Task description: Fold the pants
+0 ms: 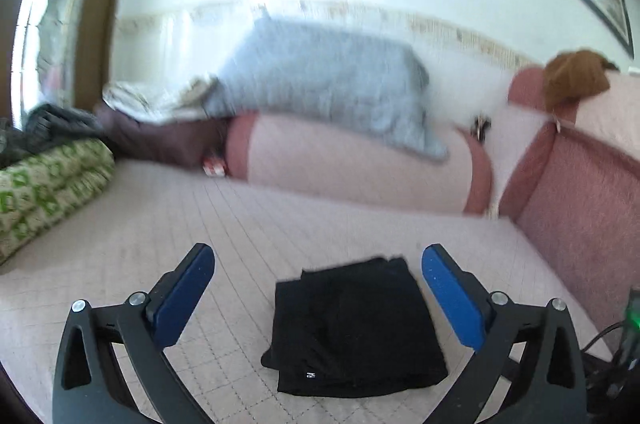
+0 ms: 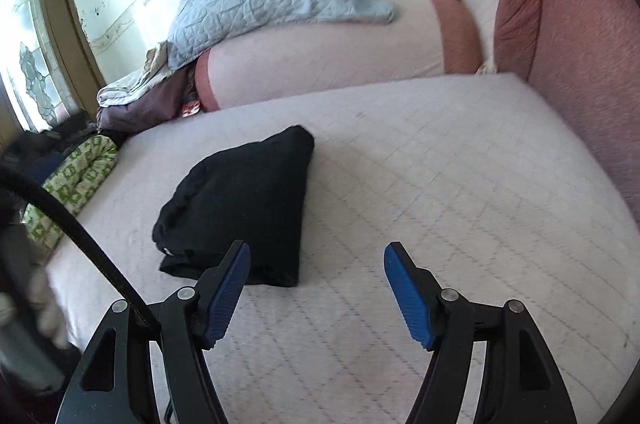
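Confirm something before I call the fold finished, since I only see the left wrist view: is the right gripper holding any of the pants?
Observer: No, the right gripper is open and holds nothing.
Operator: Where are the pants relative to it?
Observer: The folded black pants lie on the quilted cover, ahead of that gripper and to its left; whether it touches their near edge I cannot tell.
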A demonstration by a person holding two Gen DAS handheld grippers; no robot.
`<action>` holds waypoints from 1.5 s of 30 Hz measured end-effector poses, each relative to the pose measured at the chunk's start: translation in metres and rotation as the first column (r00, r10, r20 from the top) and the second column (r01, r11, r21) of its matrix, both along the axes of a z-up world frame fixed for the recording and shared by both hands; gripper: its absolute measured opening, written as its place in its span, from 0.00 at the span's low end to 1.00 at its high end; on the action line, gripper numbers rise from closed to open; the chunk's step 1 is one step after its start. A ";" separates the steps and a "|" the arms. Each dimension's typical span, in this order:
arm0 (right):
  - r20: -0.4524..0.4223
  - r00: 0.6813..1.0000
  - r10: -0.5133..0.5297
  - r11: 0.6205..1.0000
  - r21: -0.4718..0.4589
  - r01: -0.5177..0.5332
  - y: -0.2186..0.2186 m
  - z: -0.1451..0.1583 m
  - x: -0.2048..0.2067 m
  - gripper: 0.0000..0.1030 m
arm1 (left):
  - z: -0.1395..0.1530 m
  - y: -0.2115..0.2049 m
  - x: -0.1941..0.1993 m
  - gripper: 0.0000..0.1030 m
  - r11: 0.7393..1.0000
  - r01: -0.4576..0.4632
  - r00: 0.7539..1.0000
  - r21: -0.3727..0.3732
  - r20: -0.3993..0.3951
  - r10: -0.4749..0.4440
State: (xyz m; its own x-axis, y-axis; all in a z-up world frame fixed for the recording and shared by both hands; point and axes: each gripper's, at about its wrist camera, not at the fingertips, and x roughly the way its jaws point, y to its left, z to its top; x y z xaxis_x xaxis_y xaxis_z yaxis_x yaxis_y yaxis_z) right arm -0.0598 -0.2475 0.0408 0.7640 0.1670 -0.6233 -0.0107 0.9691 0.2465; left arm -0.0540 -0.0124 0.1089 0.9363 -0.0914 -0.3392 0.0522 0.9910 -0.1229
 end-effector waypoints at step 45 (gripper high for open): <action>-0.131 0.991 0.025 0.999 -0.024 -0.028 0.024 -0.053 0.023 0.84 | -0.094 -0.020 0.043 1.00 0.991 0.084 0.888 0.109 -0.459 -0.025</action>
